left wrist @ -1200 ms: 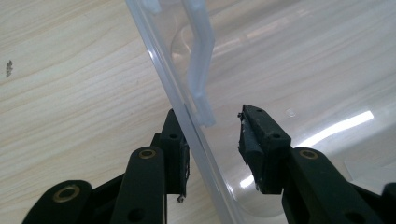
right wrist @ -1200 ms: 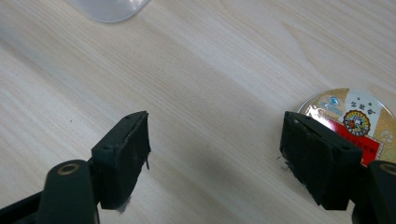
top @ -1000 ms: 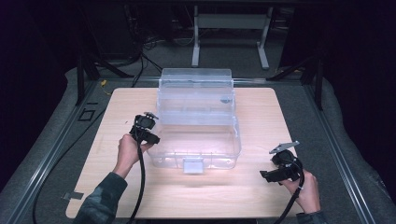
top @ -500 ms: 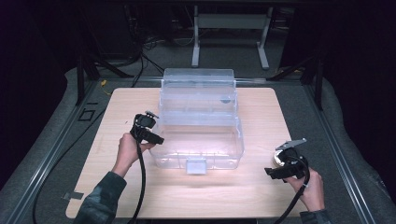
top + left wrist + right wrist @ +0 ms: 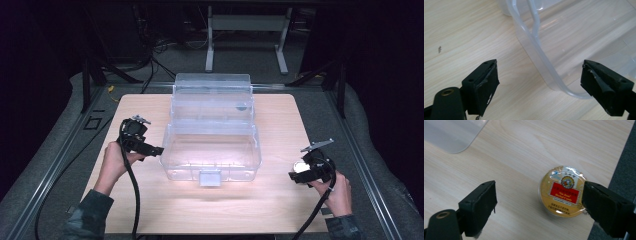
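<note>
Clear bin [image 5: 210,150] mid-table; left tongs [image 5: 540,80] spread astride rim; right tongs [image 5: 539,202] spread.

A lab-like recording bay: wooden tabletop [image 5: 150,200] on grey padding [image 5: 45,165], metal stand [image 5: 245,30], floor cables [image 5: 165,47], dark surroundings.

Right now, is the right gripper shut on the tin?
No, the right gripper is open, and the round tin lies on the table between its jaws, near the right one.
</note>
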`<state>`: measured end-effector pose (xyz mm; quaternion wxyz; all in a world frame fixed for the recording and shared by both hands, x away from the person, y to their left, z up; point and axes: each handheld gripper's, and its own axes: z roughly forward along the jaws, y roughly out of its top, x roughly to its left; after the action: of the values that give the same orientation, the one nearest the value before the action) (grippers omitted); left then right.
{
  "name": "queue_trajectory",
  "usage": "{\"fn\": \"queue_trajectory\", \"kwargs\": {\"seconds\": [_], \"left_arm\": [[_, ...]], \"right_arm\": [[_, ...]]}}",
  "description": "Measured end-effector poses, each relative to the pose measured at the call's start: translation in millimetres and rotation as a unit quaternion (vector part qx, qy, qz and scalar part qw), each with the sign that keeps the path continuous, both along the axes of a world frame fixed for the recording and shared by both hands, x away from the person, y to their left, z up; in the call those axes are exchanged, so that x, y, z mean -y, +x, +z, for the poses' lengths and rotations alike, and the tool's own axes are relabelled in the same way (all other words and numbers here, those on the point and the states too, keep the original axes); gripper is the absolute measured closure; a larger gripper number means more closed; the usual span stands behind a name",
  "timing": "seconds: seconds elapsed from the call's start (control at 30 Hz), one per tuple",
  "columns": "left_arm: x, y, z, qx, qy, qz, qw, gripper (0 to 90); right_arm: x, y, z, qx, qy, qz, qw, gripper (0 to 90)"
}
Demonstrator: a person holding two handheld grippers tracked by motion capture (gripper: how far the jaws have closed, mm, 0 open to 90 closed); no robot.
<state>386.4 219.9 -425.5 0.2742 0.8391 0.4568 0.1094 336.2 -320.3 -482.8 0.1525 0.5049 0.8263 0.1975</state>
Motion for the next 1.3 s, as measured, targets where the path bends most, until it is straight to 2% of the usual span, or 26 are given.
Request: {"fn": "queue_trajectory", "kwargs": {"seconds": [0.03,0.27,0.47,0.53,0.6,0.63,0.67,0.7,0.73,0.8,0.87,1.13,1.3], "left_arm": [[-3.5,-2.4,0.6,-0.001,0.001,0.002,1.0,11.0],[-26.4,-16.9,-2.5,-0.002,0.018,0.014,0.9997,3.8],[-42.0,-26.5,-15.2,-0.002,0.025,0.034,0.9991,0.1],[-47.0,-28.8,-20.7,-0.002,0.025,0.04,0.9989,0.1],[-51.5,-31.1,-26.4,-0.007,0.023,0.046,0.9987,0.1],[-53.6,-32.2,-29.3,-0.01,0.022,0.048,0.9986,0.1],[-55.4,-33.1,-32.5,-0.011,0.02,0.049,0.9985,0.1],[-56.8,-33.9,-35.6,-0.013,0.022,0.052,0.9983,0.1],[-58.4,-34.7,-38.2,-0.018,0.023,0.052,0.9982,0.1],[-61.5,-35.7,-43.4,-0.021,0.023,0.056,0.9979,0.1],[-63.9,-36.6,-47.8,-0.025,0.021,0.061,0.9976,0.1],[-70.5,-36.7,-54.7,-0.032,0.019,0.066,0.9972,0.1],[-72.3,-36.2,-59.8,-0.041,0.023,0.064,0.9968,0.1]], "right_arm": [[1.7,2.6,-0.5,-0.003,0.005,0.0,1.0,10.6],[10.0,18.7,-6.3,-0.015,-0.003,-0.014,0.9998,8.7],[15.7,30.6,-15.1,-0.034,-0.019,-0.027,0.9989,8.4],[18.6,34.1,-19.1,-0.049,-0.006,-0.023,0.9985,8.3],[19.7,36.2,-22.6,-0.05,-0.018,-0.032,0.9981,8.7],[21.0,37.6,-24.6,-0.056,-0.012,-0.029,0.9979,9.0],[21.1,38.5,-26.2,-0.056,-0.022,-0.034,0.9976,9.0],[22.3,40.1,-26.5,-0.07,-0.019,-0.033,0.9968,9.1],[23.4,41.5,-29.0,-0.069,-0.009,-0.031,0.9971,9.3],[22.9,43.2,-30.7,-0.068,-0.02,-0.038,0.9968,9.6],[22.5,45.0,-32.4,-0.076,-0.018,-0.037,0.9963,9.9],[19.4,52.1,-39.4,-0.099,-0.033,-0.037,0.9939,13.7],[19.2,56.1,-44.3,-0.115,-0.031,-0.036,0.9922,17.1]]}}
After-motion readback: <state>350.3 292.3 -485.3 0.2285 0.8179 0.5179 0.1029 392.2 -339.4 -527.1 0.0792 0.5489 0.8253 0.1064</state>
